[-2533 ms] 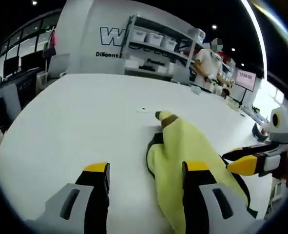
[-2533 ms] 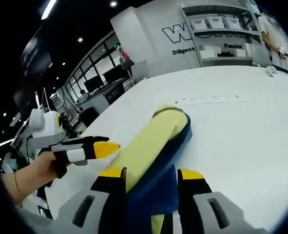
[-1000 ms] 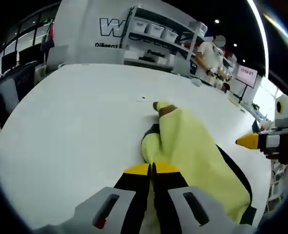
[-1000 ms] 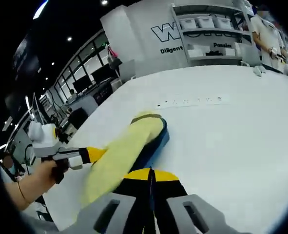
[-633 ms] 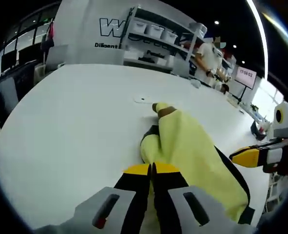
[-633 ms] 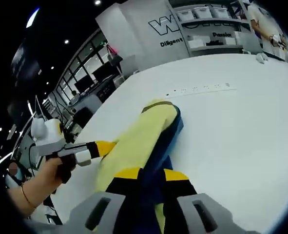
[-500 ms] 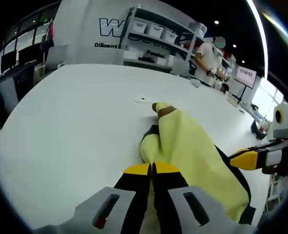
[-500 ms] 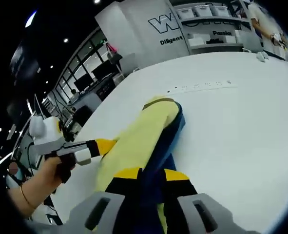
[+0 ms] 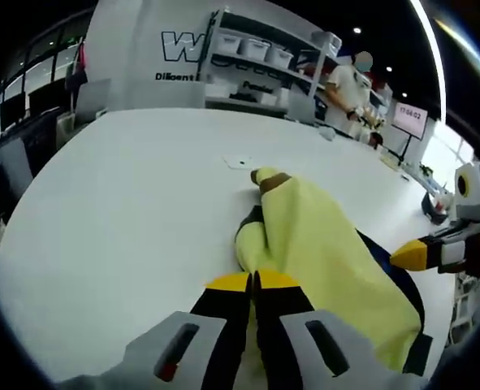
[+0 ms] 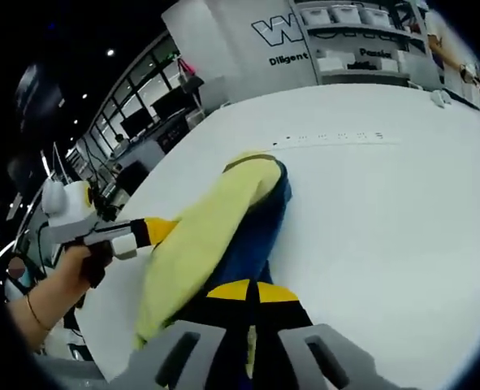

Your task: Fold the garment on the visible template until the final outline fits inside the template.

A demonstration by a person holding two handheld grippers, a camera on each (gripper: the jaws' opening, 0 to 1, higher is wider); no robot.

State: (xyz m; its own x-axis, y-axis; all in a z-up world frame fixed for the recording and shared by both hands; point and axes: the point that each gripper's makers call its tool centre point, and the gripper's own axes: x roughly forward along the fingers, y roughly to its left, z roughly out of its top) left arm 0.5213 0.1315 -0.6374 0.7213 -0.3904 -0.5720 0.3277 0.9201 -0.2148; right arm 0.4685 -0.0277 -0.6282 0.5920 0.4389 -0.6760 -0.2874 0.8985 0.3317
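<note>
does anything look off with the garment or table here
The yellow and navy garment lies bunched in a long lumpy roll on the white table, not flat. No template outline shows around it. Nothing looks spilled or damaged.

grey claw [image 9: 252, 282] bodies with black jaws tipped yellow; thin bracelet [image 10: 32, 313] on wrist.

White tabletop [image 9: 126, 203], grey wall with large lettering [image 9: 179, 49] behind it, shelving [image 9: 256, 69] stacked with pale bins — a person in white [image 9: 349, 85] beside it, glazed office windows [image 10: 146, 101], small lit screen [image 9: 408, 115] at the far edge.
</note>
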